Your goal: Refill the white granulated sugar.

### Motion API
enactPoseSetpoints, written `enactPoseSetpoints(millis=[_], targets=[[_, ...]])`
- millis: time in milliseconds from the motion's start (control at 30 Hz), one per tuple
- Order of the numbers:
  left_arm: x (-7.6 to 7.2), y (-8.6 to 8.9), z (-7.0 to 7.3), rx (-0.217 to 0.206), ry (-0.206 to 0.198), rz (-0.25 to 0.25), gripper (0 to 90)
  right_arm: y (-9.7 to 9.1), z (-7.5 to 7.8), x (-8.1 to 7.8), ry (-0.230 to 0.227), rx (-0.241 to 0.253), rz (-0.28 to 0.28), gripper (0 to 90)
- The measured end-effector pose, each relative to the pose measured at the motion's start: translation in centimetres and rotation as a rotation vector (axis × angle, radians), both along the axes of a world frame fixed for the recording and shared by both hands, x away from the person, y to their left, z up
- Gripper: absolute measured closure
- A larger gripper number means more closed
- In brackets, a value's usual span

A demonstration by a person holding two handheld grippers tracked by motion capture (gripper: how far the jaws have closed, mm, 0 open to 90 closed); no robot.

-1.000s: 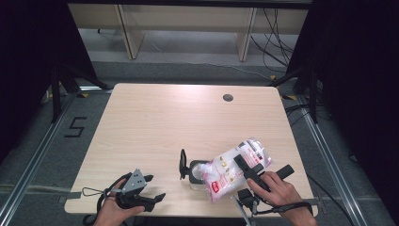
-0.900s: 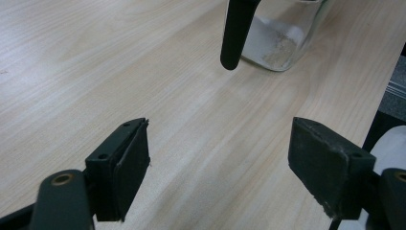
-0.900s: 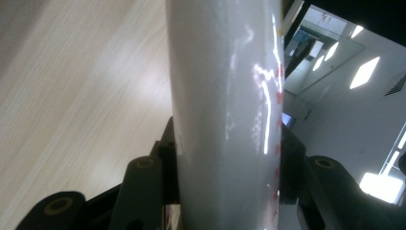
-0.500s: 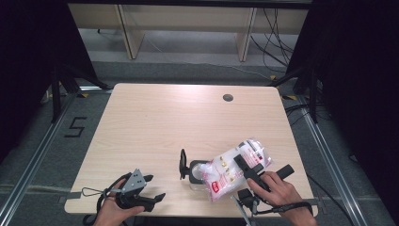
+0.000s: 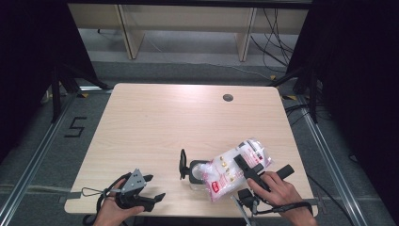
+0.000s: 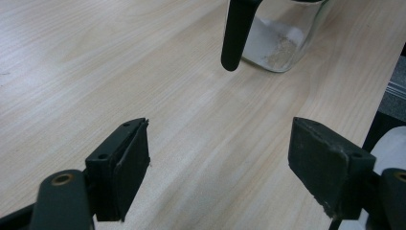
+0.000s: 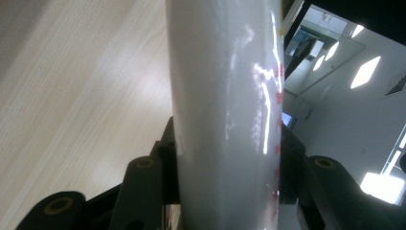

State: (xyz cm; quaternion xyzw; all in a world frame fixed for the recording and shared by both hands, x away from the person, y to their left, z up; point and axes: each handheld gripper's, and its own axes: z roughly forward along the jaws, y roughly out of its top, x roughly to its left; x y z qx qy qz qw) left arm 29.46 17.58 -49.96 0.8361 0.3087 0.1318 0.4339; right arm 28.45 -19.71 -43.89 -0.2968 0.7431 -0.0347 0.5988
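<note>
Right now: table [image 5: 155, 122] is the reference, light wood, with a small dark round hole [image 5: 228, 98] near its far edge. Bag [image 5: 237, 167], white plastic with red print, sits tilted over the near right part of the table, its lower end at the mouth of the glass jar [image 5: 196, 172]. Jar stands near the table's front edge, about midway across, black handle [image 5: 182, 164] on its left side; some white powder shows at its bottom in the left gripper view [image 6: 280, 45]. Right gripper [image 5: 249, 168] is clamped on the bag, both pads pressed against its sides [image 7: 225, 143]. Left gripper [image 5: 149, 188] sits at the table's near left edge, well apart from the jar, jaws spread wide with nothing between them.
</note>
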Motion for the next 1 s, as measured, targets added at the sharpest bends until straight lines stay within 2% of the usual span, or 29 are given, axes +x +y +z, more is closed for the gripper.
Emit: enactPoseSetpoints(millis=[333, 367, 400, 567, 667, 833, 900, 933, 967, 1000], targets=[[0.00, -0.02, -0.03, -0.002, -0.003, 0.003, 21.6, -0.01, 0.04, -0.03, -0.003, -0.009, 0.000, 59.0], [0.03, -0.01, -0.02, 0.000, -0.005, 0.000, 21.6, -0.01, 0.05, -0.02, -0.003, -0.010, 0.000, 59.1], [0.09, 0.10, 0.03, 0.020, -0.007, -0.004, 21.6, -0.01, 0.08, -0.02, -0.005, -0.016, 0.002, 59.1], [0.09, 0.06, -0.01, 0.017, -0.009, -0.005, 21.5, 0.07, 0.09, -0.06, -0.015, -0.018, 0.007, 59.1], [0.04, -0.16, -0.16, -0.021, 0.002, 0.006, 21.6, 0.25, 0.34, -0.30, -0.029, -0.040, 0.009, 59.7], [0.09, -0.06, -0.12, -0.007, -0.002, -0.004, 21.6, 0.42, 0.81, -0.67, -0.041, -0.057, 0.017, 60.3], [0.05, -0.16, -0.15, -0.019, -0.001, 0.001, 21.5, 0.47, 0.80, -0.70, -0.040, -0.058, 0.017, 60.4], [0.00, -0.11, -0.07, -0.011, -0.001, 0.001, 21.5, 0.47, 0.75, -0.68, -0.038, -0.054, 0.018, 60.4], [0.10, 0.07, -0.01, 0.018, -0.008, -0.005, 21.6, 0.46, 0.71, -0.66, -0.034, -0.053, 0.019, 60.4], [0.09, 0.07, 0.00, 0.017, -0.007, -0.004, 21.6, 0.41, 0.66, -0.65, -0.034, -0.053, 0.018, 60.5]])
